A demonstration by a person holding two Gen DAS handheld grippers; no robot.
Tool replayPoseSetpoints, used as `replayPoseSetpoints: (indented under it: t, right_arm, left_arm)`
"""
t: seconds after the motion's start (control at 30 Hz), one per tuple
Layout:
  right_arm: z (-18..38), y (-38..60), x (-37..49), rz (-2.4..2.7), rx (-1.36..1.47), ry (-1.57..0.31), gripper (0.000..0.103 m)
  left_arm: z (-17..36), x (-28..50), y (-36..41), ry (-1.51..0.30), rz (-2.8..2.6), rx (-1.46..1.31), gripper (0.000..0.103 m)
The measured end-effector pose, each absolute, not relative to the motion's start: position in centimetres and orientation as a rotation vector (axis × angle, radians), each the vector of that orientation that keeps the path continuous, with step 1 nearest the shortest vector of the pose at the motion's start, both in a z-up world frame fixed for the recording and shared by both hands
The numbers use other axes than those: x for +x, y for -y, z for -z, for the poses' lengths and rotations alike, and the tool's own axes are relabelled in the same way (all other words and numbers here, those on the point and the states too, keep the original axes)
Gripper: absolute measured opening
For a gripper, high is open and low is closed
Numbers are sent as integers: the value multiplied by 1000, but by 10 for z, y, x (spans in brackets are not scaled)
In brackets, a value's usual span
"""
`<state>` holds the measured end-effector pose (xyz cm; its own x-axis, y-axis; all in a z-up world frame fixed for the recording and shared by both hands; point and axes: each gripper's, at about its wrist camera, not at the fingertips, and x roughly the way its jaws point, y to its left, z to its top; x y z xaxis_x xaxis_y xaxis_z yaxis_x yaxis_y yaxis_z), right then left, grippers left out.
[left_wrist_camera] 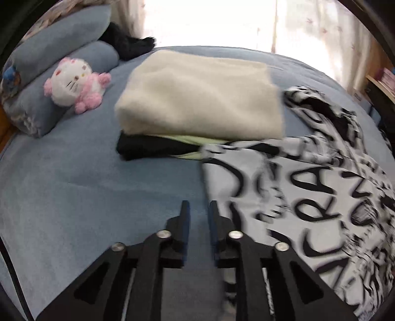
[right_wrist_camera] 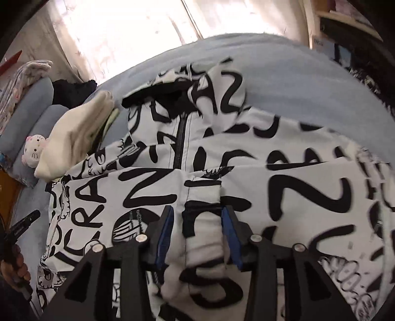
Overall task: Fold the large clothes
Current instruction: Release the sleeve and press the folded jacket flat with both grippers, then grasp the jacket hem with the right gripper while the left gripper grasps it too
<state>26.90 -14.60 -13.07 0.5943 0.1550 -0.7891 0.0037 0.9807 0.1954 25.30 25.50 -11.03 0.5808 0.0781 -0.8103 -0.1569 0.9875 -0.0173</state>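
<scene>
A large white jacket [left_wrist_camera: 308, 197] printed with black letters lies spread on the blue bed [left_wrist_camera: 86, 197]; its zip and collar [right_wrist_camera: 181, 123] point away from me. My left gripper [left_wrist_camera: 199, 206] hovers over bare sheet just left of the jacket's edge, its jaws a narrow gap apart with nothing between them. My right gripper [right_wrist_camera: 197, 210] is over the jacket's middle. A raised fold of the printed cloth [right_wrist_camera: 202, 237] sits between its parted jaws, and I see no clear squeeze on it. In the right wrist view, the left gripper's finger [right_wrist_camera: 27, 219] and a hand [right_wrist_camera: 14, 266] show at the left edge.
A folded stack, cream garment [left_wrist_camera: 197, 96] over a black one [left_wrist_camera: 153, 148], sits beyond the jacket's left shoulder. A pink-and-white plush toy [left_wrist_camera: 76, 84] leans on blue pillows [left_wrist_camera: 56, 42]. Bright curtains [left_wrist_camera: 209, 22] hang behind the bed, and a shelf [left_wrist_camera: 380, 81] stands at the right.
</scene>
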Motion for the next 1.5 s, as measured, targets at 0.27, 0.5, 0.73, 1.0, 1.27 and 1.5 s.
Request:
replayPoseSetpoints:
  t: [0.27, 0.5, 0.73, 1.0, 1.27, 1.5]
  right_arm:
    - [124, 139, 227, -122, 175, -955, 44]
    - [139, 159, 198, -167, 314, -1013, 44]
    - [153, 164, 204, -173, 433, -1035, 44]
    - [163, 160, 220, -152, 494, -1020, 43]
    - [161, 137, 213, -96, 273, -1007, 24]
    - [148, 146, 205, -67, 318, -1025, 28]
  left_arm:
    - [94, 195, -185, -996, 120, -123, 53]
    - [117, 134, -188, -1085, 232, -223, 53]
    - [146, 141, -191, -1121, 229, -259, 53]
    - [159, 164, -210, -1071, 51, -333, 52]
    - [162, 156, -224, -1073, 37, -312, 49]
    - [136, 145, -196, -1129, 157, -160, 57]
